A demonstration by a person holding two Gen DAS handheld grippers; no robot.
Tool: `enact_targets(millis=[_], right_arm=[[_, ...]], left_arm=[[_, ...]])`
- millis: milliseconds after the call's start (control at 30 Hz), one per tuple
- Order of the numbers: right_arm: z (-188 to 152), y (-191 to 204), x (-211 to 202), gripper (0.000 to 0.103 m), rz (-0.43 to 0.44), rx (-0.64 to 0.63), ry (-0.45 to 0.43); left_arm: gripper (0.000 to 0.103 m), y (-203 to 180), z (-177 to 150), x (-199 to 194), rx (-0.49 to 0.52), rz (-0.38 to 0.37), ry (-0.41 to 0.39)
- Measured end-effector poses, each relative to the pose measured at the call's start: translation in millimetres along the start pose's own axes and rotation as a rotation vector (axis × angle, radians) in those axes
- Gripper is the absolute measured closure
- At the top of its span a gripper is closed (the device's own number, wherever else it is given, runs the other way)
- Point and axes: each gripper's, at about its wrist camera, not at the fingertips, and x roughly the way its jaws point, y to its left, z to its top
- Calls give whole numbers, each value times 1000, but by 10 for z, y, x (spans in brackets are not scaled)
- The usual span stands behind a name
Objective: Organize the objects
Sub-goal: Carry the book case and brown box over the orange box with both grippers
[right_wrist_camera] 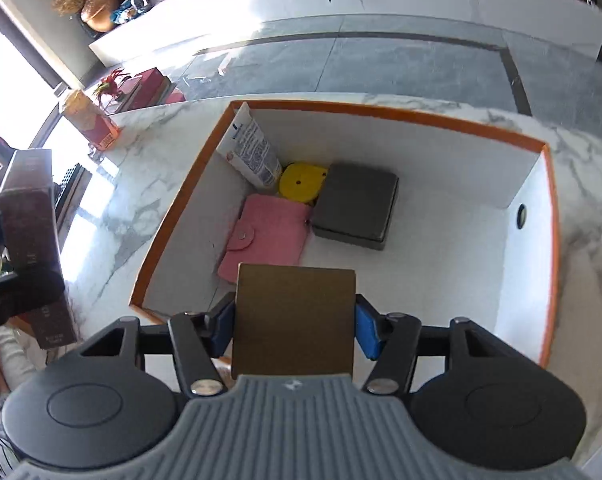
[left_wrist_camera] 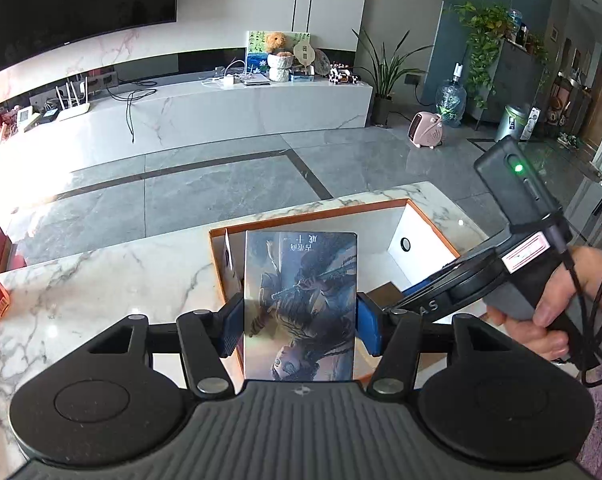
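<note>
My left gripper (left_wrist_camera: pixel 301 316) is shut on an illustrated book (left_wrist_camera: pixel 301 304), held upright over the near edge of a white storage box with an orange rim (left_wrist_camera: pixel 313 214). My right gripper (right_wrist_camera: pixel 295 320) is shut on a plain brown box (right_wrist_camera: pixel 295 320), above the near side of the same storage box (right_wrist_camera: pixel 381 110). Inside it lie a pink wallet (right_wrist_camera: pixel 265 236), a yellow round case (right_wrist_camera: pixel 301 182), a grey square box (right_wrist_camera: pixel 357 206) and a white tube (right_wrist_camera: pixel 253 152) leaning in the corner. In the right wrist view the book's dark spine (right_wrist_camera: pixel 33 240) shows at the left.
The storage box sits on a marble table (right_wrist_camera: pixel 141 208). An orange carton (right_wrist_camera: pixel 91 120) stands at the table's far left corner. A hand (left_wrist_camera: pixel 561 304) holds the right gripper's handle at the right. Grey floor tiles (left_wrist_camera: pixel 221 188) lie beyond the table's far edge.
</note>
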Motion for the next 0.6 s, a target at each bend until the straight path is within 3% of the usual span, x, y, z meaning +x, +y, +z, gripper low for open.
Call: enact_targets(millis=[167,300,600], right_arm=[[122,-11,569,42,82,98,138],[156,85,874,42,117,103,212],[202,146,1231,42,174,191,339]], left_arm=[[37,197,46,243,-38,-28,14],[37,274,29,351,-42,-32,10],[37,376,32,332,-71,-35,-5]])
